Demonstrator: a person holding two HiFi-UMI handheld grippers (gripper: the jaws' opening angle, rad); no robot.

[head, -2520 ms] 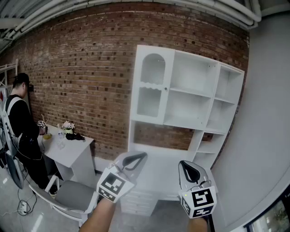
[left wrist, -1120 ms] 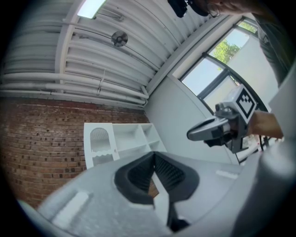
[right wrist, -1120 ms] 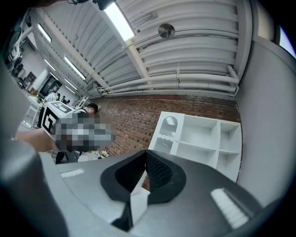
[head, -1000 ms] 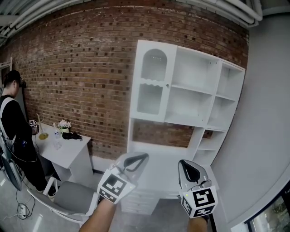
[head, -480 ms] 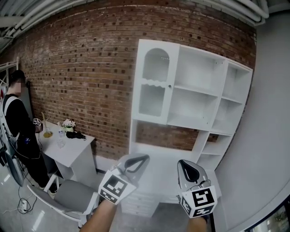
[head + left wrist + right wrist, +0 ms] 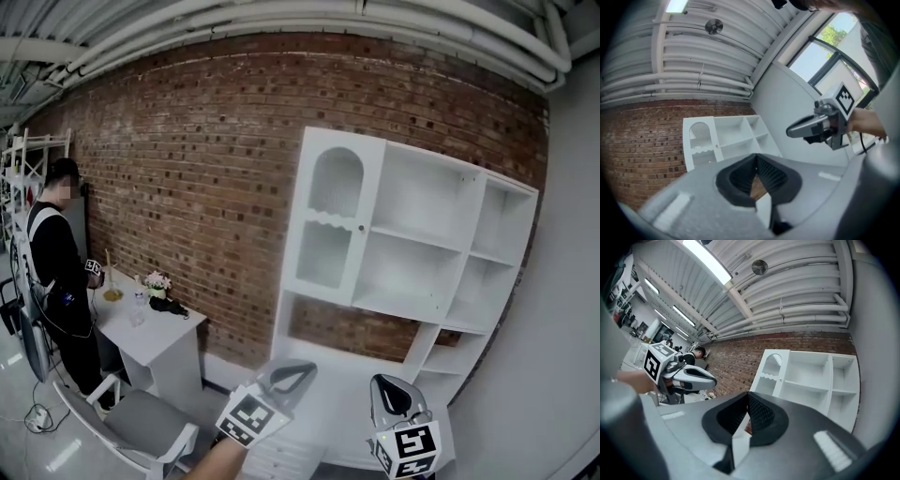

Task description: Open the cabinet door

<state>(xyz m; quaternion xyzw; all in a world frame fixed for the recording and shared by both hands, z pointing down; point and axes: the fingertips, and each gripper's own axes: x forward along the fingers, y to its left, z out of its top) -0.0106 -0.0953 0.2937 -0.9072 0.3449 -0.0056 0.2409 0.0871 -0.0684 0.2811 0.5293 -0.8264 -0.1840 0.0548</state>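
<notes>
A white cabinet stands against the brick wall, and its door with an arched window is closed, with a small knob on its right edge. The door also shows in the left gripper view and the right gripper view. My left gripper and right gripper are held low in front of the cabinet, well short of the door. Both are shut with nothing between their jaws. Each one sees the other: the right gripper and the left gripper.
Open white shelves fill the cabinet's right side, beside a grey wall. At the left a person stands by a white desk with flowers and small items. A grey chair stands in front of it.
In the head view the cabinet has slid right and down and more ceiling pipes show. Both grippers sit lower in the frame, still shut and side by side.
</notes>
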